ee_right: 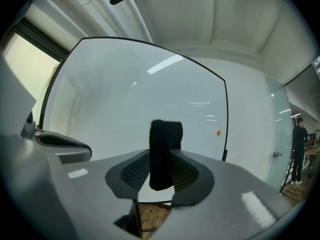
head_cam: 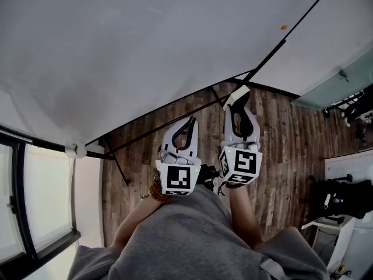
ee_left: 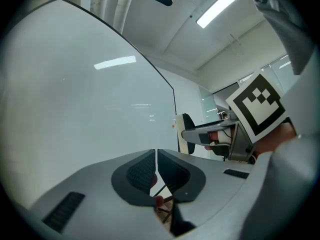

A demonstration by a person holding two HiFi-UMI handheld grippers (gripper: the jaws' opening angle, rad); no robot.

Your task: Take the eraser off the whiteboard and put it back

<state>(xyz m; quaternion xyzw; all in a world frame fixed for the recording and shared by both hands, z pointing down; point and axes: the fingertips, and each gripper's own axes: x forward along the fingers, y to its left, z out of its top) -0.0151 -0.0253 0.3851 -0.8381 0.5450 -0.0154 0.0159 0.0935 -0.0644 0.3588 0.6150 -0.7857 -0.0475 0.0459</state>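
at the whiteboard (ee_right: 125, 99), the right tongs (ee_right: 161, 176) grip the eraser (ee_right: 165, 134).

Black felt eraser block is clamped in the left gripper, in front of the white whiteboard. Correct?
Wrong gripper. The black felt eraser block is clamped in the right gripper, in front of the white whiteboard; the right gripper view shows it between those jaws. The left gripper is shut on nothing.
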